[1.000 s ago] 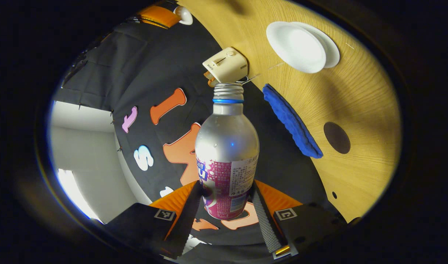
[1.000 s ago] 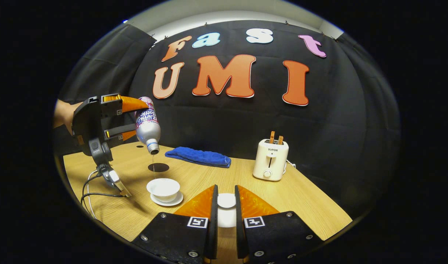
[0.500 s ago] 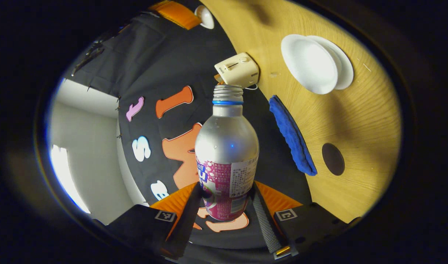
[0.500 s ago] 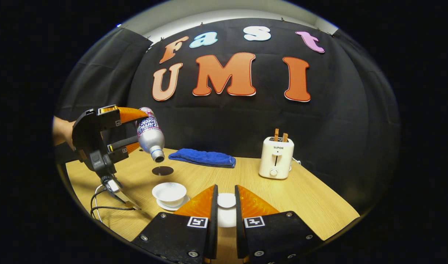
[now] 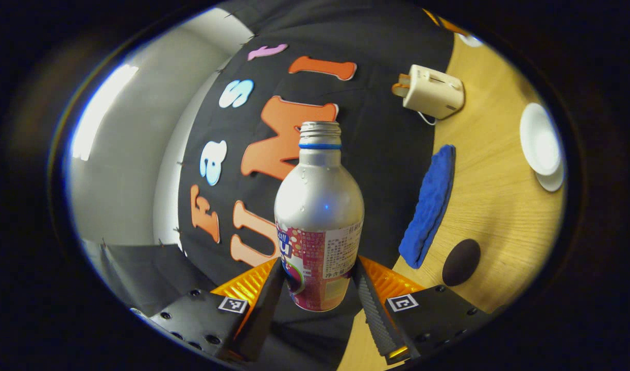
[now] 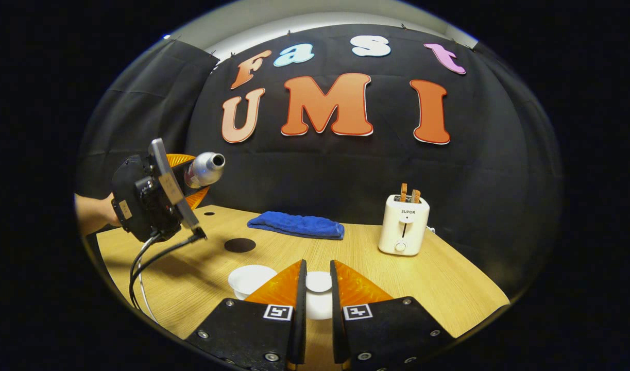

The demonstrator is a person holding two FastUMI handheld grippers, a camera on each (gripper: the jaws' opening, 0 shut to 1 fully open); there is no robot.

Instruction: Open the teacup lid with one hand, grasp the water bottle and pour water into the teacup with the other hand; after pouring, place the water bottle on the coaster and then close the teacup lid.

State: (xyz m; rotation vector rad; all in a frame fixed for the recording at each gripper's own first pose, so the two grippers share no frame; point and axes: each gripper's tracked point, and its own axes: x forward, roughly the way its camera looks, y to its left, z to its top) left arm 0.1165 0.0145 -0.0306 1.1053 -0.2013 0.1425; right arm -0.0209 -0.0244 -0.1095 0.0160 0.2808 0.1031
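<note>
Bottle [image 5: 319,216] has swung up from its mouth-down pour tilt since 1 s ago; mouth now roughly level, off to the side of teacup [image 6: 250,279]. L gripper [image 5: 319,288] fingers clamped on bottle's lower body. R gripper [image 6: 318,293] fingers pinch lid [image 6: 318,282], held near cup. Farther back on table [image 6: 448,288]: dark coaster [image 6: 239,245], blue cloth [image 6: 296,225], toaster [image 6: 403,225].

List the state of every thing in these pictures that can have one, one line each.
water bottle: uncapped, lifted off the table, held in the left gripper.
teacup: uncovered, standing on its saucer.
teacup lid: off the cup, held between the fingers of the right gripper.
coaster: bare, nothing on it.
toaster: two slices sticking up from its slots.
blue cloth: lying flat on the table.
</note>
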